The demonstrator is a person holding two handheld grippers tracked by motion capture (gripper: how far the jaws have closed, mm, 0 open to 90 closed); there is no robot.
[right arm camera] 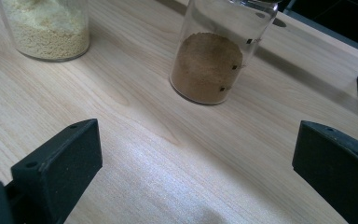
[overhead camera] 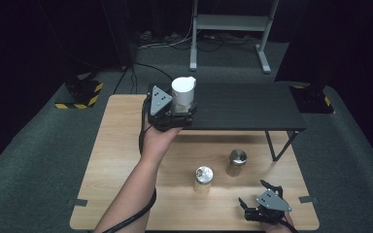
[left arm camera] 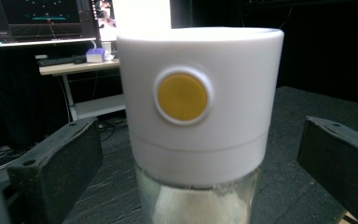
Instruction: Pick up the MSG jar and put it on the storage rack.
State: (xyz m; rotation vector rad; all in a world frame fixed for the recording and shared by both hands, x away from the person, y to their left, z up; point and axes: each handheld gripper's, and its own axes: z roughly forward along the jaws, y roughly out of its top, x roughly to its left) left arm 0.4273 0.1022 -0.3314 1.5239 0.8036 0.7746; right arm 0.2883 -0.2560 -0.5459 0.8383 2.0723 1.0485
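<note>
high view: left gripper (overhead camera: 177, 112) up at the black shelf (overhead camera: 252, 109), white-capped jar (overhead camera: 183, 92) standing upright just ahead of it; right gripper (overhead camera: 260, 199) low on the wooden table (overhead camera: 121, 160), well apart, so left is nearer.
left gripper view: jar (left arm camera: 199, 107) dead centre between spread jaws, neither pad touching; axis vertical.
right gripper view: jaws apart, holding nothing; brown-powder jar (right arm camera: 214, 56) and yellow-grain jar (right arm camera: 46, 28) ahead.

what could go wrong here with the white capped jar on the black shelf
The left tongs stand open around the white-capped jar, with gaps on both sides; closing off-centre might tip this tall jar. It stands near the black shelf's front edge, so a nudge could push it off toward the two jars below.
</note>
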